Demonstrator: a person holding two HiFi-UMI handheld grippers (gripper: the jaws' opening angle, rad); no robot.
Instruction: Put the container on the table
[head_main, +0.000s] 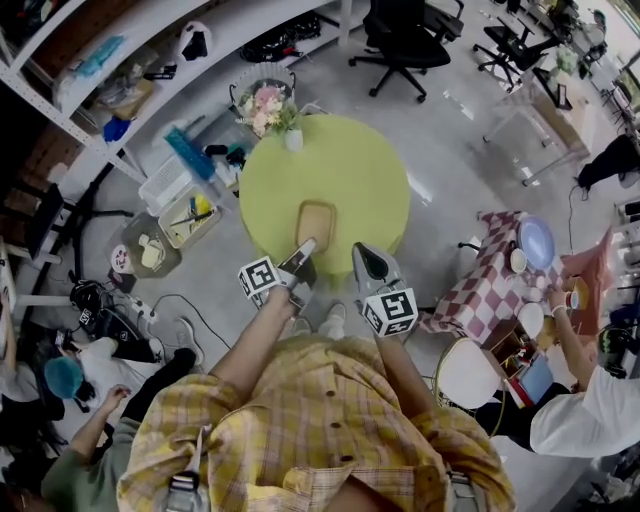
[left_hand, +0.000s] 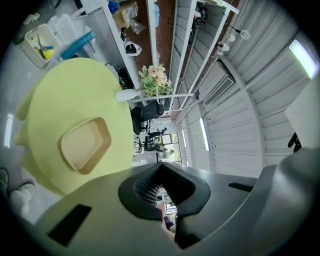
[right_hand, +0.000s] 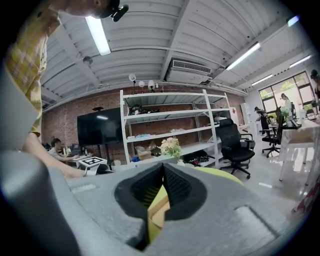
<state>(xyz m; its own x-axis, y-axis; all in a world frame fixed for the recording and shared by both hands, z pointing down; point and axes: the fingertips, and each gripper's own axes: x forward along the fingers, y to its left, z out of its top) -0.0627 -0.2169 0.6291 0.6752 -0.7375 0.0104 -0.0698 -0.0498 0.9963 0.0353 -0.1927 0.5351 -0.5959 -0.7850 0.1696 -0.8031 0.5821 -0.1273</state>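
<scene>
Container (head_main: 316, 222): tan, shallow, rounded corners, open side up. It sits flat on the round yellow-green tabletop (head_main: 340, 165), close to the near edge and about midway along it. Neither gripper holds it.

Left gripper (head_main: 306, 247): my fingers are closed, pads together, gripping nothing. In the head view the tips lie over the container's near rim. The left gripper view shows the container (left_hand: 85, 145) off to one side and clear of the fingers, so I note no contact. The gripper points roughly level, across the tabletop toward its far edge.

Right gripper (head_main: 364, 256): fingers likewise closed, gripping nothing. Through the slit under the pads I see only a strip of tabletop and a tan sliver of the container. This gripper is at the near edge, just right of the container. It is beside the left gripper and apart from it.

Vase (head_main: 293, 139): white, with pale flowers, upright at the far-left edge of the tabletop, well apart from the container.

Surroundings:
- White shelving (head_main: 150, 60) stands beyond the far-left edge.
- Plastic bins (head_main: 180, 200) are on the floor by the left edge.
- A black office chair (head_main: 405, 40) stands beyond the far edge.
- A checked table (head_main: 480, 290) with plates stands off the right edge, with a person (head_main: 590, 410) in white at it.
</scene>
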